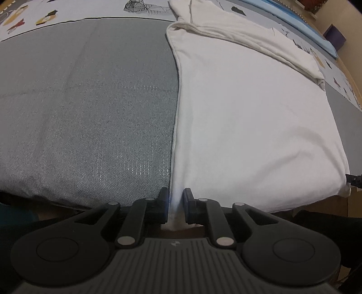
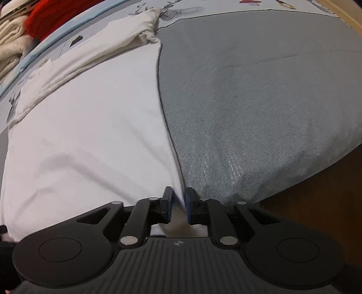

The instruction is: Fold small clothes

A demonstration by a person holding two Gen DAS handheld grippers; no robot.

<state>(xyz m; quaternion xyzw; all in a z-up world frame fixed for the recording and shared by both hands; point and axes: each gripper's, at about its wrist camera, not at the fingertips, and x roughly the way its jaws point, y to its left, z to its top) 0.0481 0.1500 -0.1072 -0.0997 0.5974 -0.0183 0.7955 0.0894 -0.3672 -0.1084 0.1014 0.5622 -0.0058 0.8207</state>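
A white garment lies flat on a grey fabric pad, with a sleeve folded across its top. In the left wrist view its left edge runs straight down into my left gripper, whose jaws are shut on the near hem corner. In the right wrist view the same garment fills the left half and the grey pad the right. My right gripper is shut on the garment's near right corner, the cloth pinched between its blue pads.
A patterned sheet lies beyond the pad, with a blue strip and a purple box further back. A red item and a cream fluffy textile sit at the far left. The pad's near edge drops to brown floor.
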